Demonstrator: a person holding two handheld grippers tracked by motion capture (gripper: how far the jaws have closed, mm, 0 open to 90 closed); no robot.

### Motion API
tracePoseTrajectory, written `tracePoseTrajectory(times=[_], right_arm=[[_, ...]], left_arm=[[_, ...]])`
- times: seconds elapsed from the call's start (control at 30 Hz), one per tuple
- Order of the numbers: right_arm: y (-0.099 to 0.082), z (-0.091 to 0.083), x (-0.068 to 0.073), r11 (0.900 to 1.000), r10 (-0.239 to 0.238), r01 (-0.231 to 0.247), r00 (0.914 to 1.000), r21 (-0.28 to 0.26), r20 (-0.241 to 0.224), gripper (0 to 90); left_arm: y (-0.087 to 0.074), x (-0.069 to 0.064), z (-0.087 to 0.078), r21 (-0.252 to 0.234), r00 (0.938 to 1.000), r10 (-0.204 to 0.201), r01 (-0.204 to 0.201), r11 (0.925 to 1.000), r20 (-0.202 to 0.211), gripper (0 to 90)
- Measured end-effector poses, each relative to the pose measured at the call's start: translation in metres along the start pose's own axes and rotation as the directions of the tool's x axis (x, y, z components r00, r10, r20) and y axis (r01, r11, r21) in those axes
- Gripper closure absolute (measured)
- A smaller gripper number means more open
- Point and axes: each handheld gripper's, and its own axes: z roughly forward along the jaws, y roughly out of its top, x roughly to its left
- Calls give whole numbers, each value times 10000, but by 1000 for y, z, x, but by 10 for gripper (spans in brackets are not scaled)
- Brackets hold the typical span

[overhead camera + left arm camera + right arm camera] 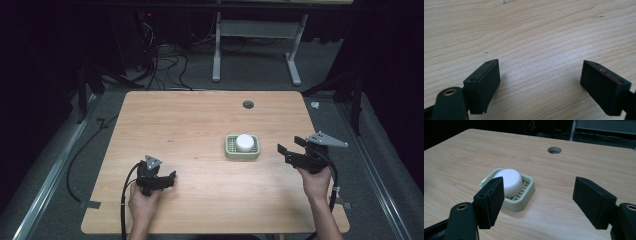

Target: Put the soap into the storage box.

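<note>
Ahead of right gripper [537,202] jaws, wide apart, empty: soap [508,181] in dish [524,202]. Centre soap between jaws before closing. Left gripper [540,85] spread, empty.

The high view looks from above the person's side, forward and down, and takes in the whole table [200,120] with the floor behind it. The left gripper view sits very near the tabletop [529,37] and faces down on bare wood between its jaws. The right gripper view is low and a bit farther off, facing across the table toward the soap dish [524,200] and the hole [554,150], and it shares both of these with the high view, dish [229,150] and hole [248,104].
</note>
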Motion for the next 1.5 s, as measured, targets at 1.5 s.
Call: tracePoseTrajectory(times=[1.5], right_arm=[[-57,-2,-4,9947,820,-825,9966,612,105,262]], left_arm=[[0,0,0,2,10000,6,-6,10000,-4,166]])
